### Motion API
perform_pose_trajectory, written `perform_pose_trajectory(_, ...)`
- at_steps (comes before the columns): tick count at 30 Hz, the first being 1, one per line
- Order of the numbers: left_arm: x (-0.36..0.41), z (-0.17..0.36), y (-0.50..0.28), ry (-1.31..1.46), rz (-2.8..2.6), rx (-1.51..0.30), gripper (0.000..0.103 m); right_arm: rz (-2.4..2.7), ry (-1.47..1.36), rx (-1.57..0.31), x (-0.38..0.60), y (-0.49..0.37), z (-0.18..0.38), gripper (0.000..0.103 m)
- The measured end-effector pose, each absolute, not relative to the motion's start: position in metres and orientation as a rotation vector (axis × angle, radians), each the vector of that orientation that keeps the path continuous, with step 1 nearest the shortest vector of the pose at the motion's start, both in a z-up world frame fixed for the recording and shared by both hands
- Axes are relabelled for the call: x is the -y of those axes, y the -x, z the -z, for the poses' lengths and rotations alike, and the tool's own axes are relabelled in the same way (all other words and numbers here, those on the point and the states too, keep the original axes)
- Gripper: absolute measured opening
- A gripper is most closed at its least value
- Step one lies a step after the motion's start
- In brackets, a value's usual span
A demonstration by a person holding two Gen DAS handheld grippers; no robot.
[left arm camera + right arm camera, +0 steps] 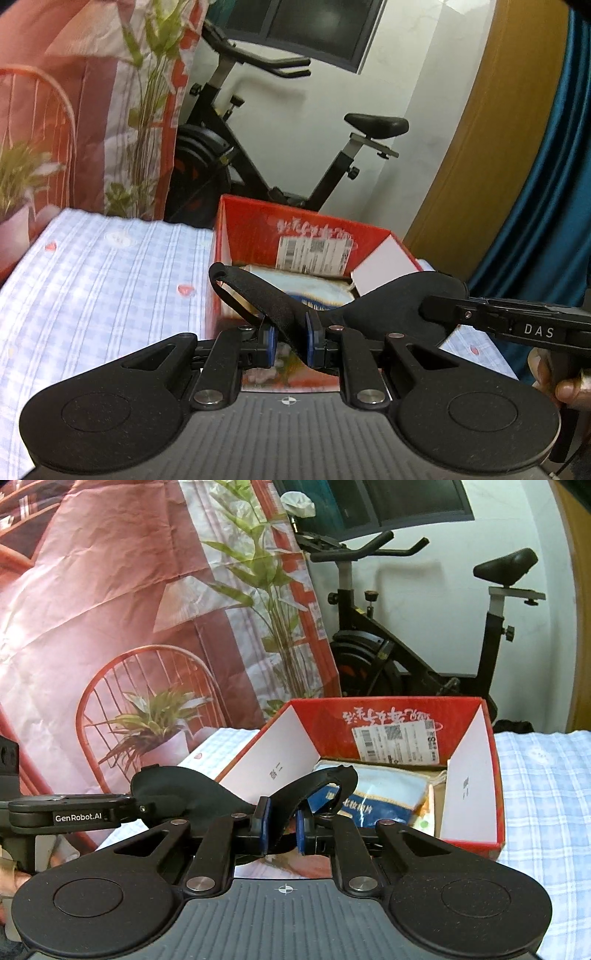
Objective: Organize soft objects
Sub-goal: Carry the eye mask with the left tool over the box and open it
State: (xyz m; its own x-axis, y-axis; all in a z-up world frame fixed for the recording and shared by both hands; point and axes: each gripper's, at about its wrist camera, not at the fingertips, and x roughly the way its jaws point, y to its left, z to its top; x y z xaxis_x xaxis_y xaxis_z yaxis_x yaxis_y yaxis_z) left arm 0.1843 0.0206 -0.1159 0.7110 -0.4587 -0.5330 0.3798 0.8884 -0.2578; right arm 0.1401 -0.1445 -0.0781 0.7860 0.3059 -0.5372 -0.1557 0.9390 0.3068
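Observation:
A black soft eye mask [391, 306] with a strap loop hangs stretched between both grippers, above the front of a red cardboard box [258, 221]. My left gripper [290, 343] is shut on the strap end, its blue pads pinching the fabric. My right gripper [428, 306] comes in from the right and grips the padded end. In the right wrist view my right gripper [282, 830] is shut on the mask [177, 794], and my left gripper [144, 805] holds its far end at the left. The box [321, 716] holds a light blue soft pack [384, 794].
The box stands on a blue checked cloth [92, 288]. A black exercise bike [406, 657] stands behind it by the white wall. A printed red backdrop [110, 609] hangs at the left. A hand [569, 391] holds the right gripper's handle.

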Motion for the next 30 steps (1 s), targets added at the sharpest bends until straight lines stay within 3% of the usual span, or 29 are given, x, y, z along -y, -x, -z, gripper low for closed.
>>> perform_pose_trajectory(10, 0.021, 0.084, -0.241, 0.045, 0.452, -0.529, 0.015, -0.2, -0.174, -0.563, 0.166, -0.197, 0.051, 0.012)
perform_pose_trajectory(30, 0.071, 0.128, -0.343, -0.018, 0.485, -0.747, 0.017, -0.127, -0.081, -0.711, 0.223, -0.308, 0.107, 0.013)
